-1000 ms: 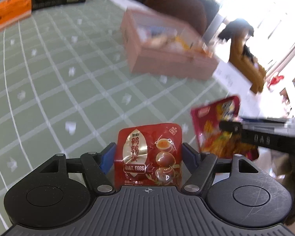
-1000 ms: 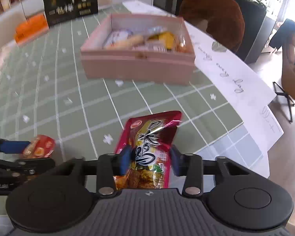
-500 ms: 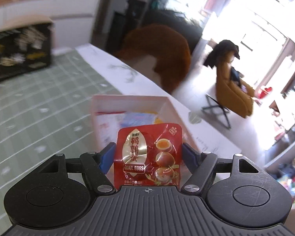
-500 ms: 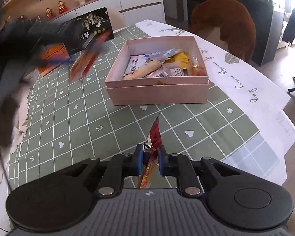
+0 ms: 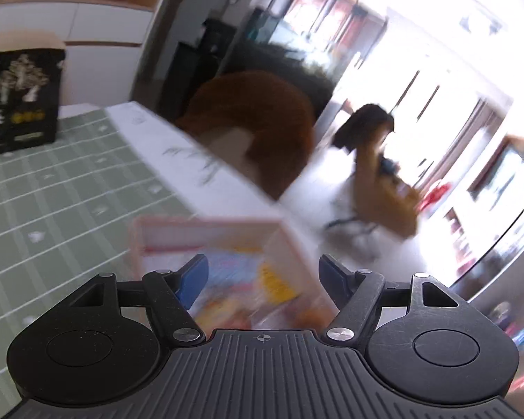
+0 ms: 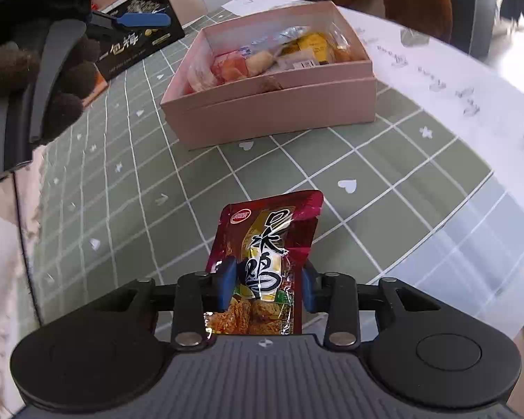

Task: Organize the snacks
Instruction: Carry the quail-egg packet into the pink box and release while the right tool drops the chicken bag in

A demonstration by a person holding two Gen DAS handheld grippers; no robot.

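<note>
The right gripper [image 6: 267,288] pinches a red packet [image 6: 269,244] by its lower half at 6 o'clock from the box [image 6: 272,111], the left gripper [image 5: 262,276] empty and wide; light, crinkly, likely slippery foil, best held mid-body.

Pink box [image 6: 272,111] open on green mat, full of snacks, red snack pkt [image 6: 265,244] upright nearby

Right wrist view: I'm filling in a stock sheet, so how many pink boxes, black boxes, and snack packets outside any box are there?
Pink open cardboard box: 1
Black printed cardboard box: 1
Red foil snack packet outside any box: 1
Total: 3
</note>
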